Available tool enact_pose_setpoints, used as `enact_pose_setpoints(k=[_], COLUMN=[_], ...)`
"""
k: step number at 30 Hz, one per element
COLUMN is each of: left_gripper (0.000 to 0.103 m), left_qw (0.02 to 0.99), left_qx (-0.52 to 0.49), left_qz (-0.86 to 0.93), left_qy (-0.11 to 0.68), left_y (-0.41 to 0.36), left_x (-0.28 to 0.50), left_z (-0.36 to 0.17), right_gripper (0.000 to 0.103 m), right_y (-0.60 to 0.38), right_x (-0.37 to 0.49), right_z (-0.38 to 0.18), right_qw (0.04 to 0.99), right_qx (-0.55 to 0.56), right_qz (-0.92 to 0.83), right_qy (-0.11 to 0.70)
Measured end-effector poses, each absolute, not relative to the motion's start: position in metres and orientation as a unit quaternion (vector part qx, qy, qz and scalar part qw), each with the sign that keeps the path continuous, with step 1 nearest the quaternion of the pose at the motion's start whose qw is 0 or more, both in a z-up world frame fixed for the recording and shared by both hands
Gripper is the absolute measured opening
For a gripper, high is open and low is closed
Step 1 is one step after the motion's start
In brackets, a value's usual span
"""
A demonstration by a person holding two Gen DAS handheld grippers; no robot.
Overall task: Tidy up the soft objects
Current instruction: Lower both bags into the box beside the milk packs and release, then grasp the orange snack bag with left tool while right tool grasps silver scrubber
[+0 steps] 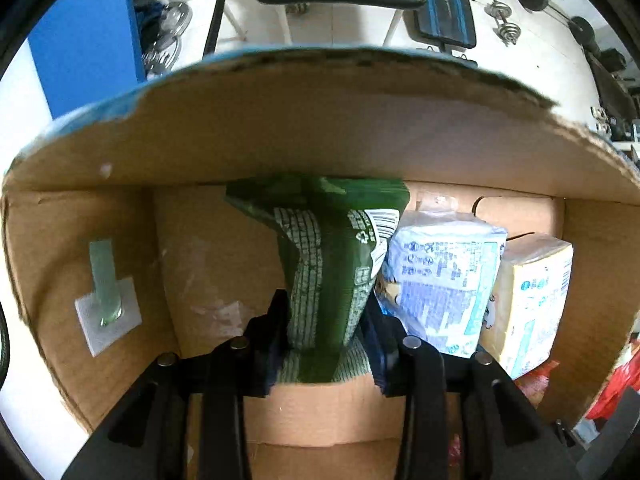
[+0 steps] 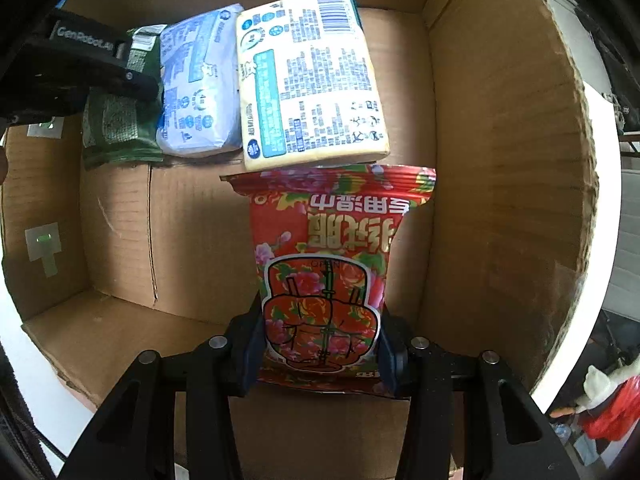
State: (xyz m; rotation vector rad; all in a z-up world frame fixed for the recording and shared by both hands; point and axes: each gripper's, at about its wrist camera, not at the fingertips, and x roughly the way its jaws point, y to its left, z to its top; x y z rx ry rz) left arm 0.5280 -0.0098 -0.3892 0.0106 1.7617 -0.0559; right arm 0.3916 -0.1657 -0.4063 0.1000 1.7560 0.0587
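The cardboard box holds a row along its far wall: yellow pack, blue pack, green pack. The right gripper is clamped on the red pack, whose long axis runs away from the camera, its far edge just touching the yellow pack. The left gripper is clamped on the green pack (standing upright, beside the blue one). Risk: pushing the red pack forward could buckle it or shove the row askew.
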Motion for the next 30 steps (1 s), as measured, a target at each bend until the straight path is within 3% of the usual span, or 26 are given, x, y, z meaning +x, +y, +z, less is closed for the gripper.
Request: enact_pose_setpoints(k=[2,3,5,6,7,8,11,30], left_gripper=[0.036,0.043,0.059,0.074,0.085,0.088,0.097,0.099], left_qw=[0.636,0.640,0.655,0.662,0.669,0.676,0.696,0.800], left_qx=[-0.002,0.001,0.007,0.005,0.000,-0.004,-0.008,0.027], left_qz=[-0.026,-0.026,-0.030,-0.032,-0.035,-0.037,-0.049,-0.053], left_qy=[0.771,0.768,0.755,0.749,0.743,0.736,0.716,0.598], left_y=[-0.008,-0.008,-0.007,-0.006,-0.005,-0.003,-0.001,0.006], left_x=[0.527,0.526,0.523,0.521,0.518,0.514,0.496,0.354], left_z=[-0.382,-0.377,-0.360,-0.351,-0.341,-0.332,-0.304,-0.192], right_gripper=[0.054,0.056,0.073,0.076,0.089,0.100,0.103,0.103], right_y=[-0.166,-0.166,-0.166,-0.165,-0.164,-0.163,-0.162,-0.165], right_x=[0.392,0.392,0.393,0.393,0.393,0.393,0.391,0.329], right_z=[-0.405,-0.401,-0.388,-0.379,-0.373,-0.364,-0.344,-0.244], right_qw=[0.634,0.634,0.641,0.648,0.654,0.663,0.684,0.766], right_qx=[0.047,0.056,0.074,0.071,0.065,0.057,0.050,0.032], right_qz=[0.026,0.029,0.038,0.037,0.032,0.026,0.021,0.022], right_qy=[0.771,0.771,0.763,0.757,0.753,0.746,0.727,0.642])
